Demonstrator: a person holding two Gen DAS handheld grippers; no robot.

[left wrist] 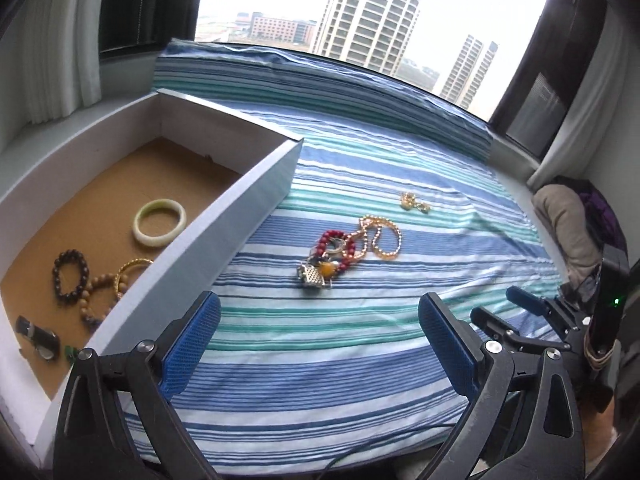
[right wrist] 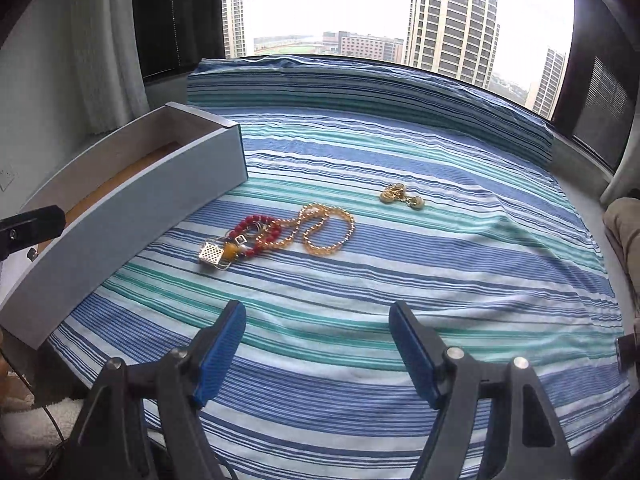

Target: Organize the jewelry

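Jewelry, sorted and unsorted, listed left to right. In the white box [left wrist: 224, 216] with the brown floor, at the left on the striped bedspread [left wrist: 360, 360]: a dark clip-like item [left wrist: 38, 336] at the near end; a dark bead bracelet [left wrist: 71, 276]; a tan bead bracelet [left wrist: 96, 300] touching a gold bangle [left wrist: 130, 272], which is partly hidden by the box wall; a pale green bangle [left wrist: 160, 222] further back, apart from the others. On the bedspread, right of the box and well apart from it: a tangled cluster made up of a silver perforated square charm [left wrist: 310, 276], an amber bead [left wrist: 326, 269] and a red bead bracelet [left wrist: 338, 246], all touching; a gold bead necklace [left wrist: 380, 236] looped against the cluster's right side; a small gold piece [left wrist: 414, 202], type unclear, lying alone further back and to the right. Left hand-held gripper [left wrist: 320, 344]: blue pads spread wide, nothing between them, hovering over bare bedspread short of the cluster. Right hand-held gripper [right wrist: 318, 354]: pads likewise spread wide and empty, over bare bedspread near the front edge; it also shows at the right margin of the left wrist view. Behind the bed: a window [right wrist: 360, 8] with tall buildings outside, and curtains at either side.
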